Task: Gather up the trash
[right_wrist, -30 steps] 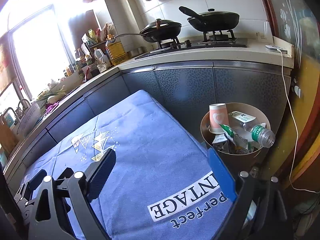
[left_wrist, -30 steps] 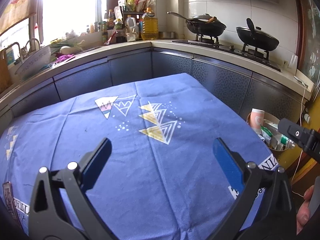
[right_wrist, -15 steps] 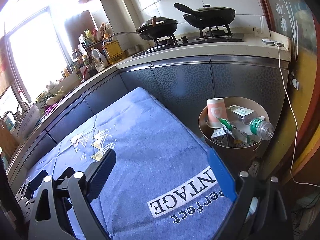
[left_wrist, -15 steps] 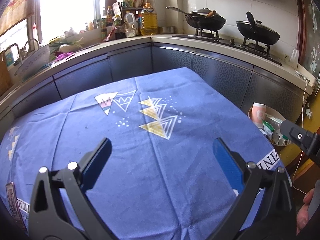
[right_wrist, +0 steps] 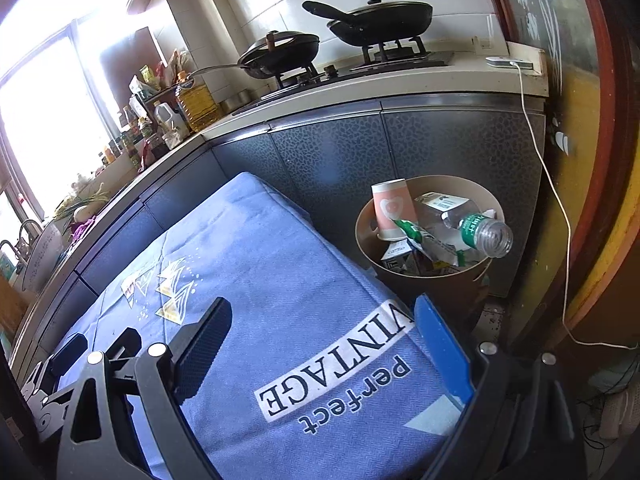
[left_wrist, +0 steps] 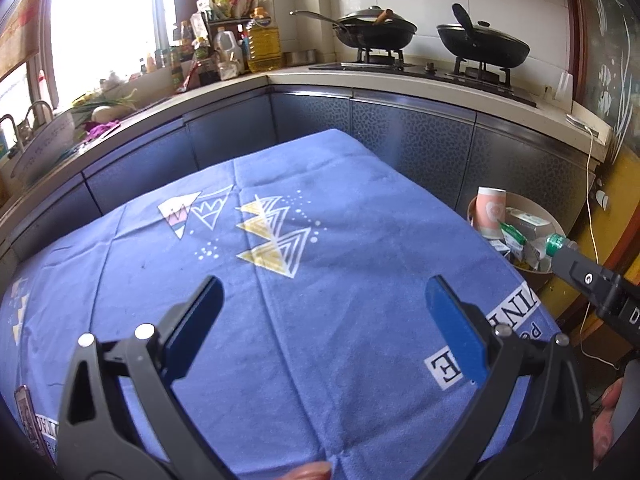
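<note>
Both tools are empty with jaws spread wide: the left gripper (left_wrist: 320, 320) hangs over the near middle of the blue tablecloth (left_wrist: 340, 200), the right gripper (right_wrist: 324, 340) over its near right corner

No loose trash shows on the cloth. All visible trash sits in the bin (right_wrist: 404, 276) on the floor just off the table's right edge: a pink paper cup (right_wrist: 392, 210), a plastic bottle (right_wrist: 476, 228) leaning over the rim, and wrappers (right_wrist: 420, 240)

Judgement: collection appears finished. To close out well:
1. Scan each edge and corner of the tablecloth for leftovers
2. Nudge the overhanging bottle inward so it cannot roll out
3. Keep clear of the white cable (right_wrist: 540, 160) beside the bin
</note>
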Action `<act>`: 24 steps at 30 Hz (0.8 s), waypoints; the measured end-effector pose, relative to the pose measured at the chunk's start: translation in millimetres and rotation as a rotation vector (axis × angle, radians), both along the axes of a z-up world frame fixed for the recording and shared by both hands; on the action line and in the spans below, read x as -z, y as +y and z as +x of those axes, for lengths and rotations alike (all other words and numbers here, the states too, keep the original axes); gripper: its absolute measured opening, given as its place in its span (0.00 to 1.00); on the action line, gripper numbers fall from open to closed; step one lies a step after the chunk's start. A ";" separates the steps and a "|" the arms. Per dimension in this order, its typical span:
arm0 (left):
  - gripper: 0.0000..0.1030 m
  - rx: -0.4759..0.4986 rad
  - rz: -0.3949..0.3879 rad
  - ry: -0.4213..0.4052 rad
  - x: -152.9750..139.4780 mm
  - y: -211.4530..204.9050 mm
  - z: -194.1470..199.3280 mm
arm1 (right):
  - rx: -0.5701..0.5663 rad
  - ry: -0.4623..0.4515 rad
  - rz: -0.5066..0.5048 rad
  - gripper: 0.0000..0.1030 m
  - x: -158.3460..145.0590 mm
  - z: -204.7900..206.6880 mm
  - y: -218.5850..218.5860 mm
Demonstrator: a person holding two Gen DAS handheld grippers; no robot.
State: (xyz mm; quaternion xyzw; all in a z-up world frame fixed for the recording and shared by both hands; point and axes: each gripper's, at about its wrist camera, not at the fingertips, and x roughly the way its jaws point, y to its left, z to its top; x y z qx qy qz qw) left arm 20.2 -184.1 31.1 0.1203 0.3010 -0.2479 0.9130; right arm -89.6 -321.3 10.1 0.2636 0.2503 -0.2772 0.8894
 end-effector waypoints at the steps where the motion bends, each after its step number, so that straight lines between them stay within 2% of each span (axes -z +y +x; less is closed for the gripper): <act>1: 0.94 0.008 0.001 -0.001 -0.4 -4.3 -1.4 | 0.008 0.001 0.002 0.89 0.6 -2.9 -2.8; 16: 0.94 0.162 0.045 -0.005 3.0 -63.1 -29.1 | 0.128 0.009 0.056 0.88 14.9 -45.9 -38.1; 24: 0.94 0.184 0.084 0.008 10.0 -73.7 -35.9 | 0.134 0.001 0.081 0.89 19.4 -49.6 -46.8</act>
